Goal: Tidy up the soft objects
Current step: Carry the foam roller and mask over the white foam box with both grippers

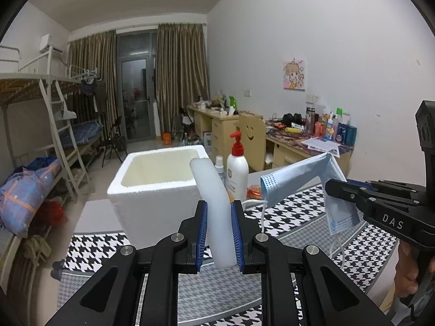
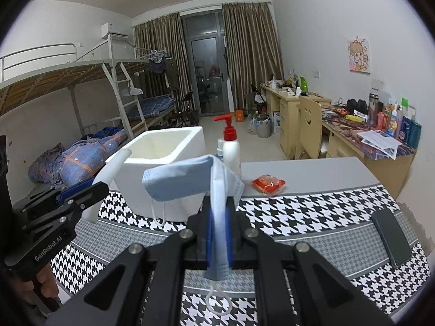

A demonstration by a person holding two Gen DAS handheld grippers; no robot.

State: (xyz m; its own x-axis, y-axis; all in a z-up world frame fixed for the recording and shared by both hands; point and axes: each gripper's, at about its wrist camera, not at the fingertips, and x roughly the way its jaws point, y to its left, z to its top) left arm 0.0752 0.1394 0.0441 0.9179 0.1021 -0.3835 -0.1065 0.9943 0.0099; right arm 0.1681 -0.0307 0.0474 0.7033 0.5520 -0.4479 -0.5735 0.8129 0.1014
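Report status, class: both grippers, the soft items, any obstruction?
Left gripper shut on white foam strip. Right gripper shut on blue face mask. Foam box open ahead; pump bottle beside it, path clear.

foam box [image 2: 163, 168] on table [image 2: 312, 174] | pump bottle [image 2: 231, 146] right of box | snack packet [image 2: 268, 184] further right

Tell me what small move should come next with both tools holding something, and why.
Probably carry the left tool, shut on the white foam strip, forward over the open foam box just ahead. The right tool grips the blue face mask, which hangs clear of the table, so it could follow. The box looks empty.
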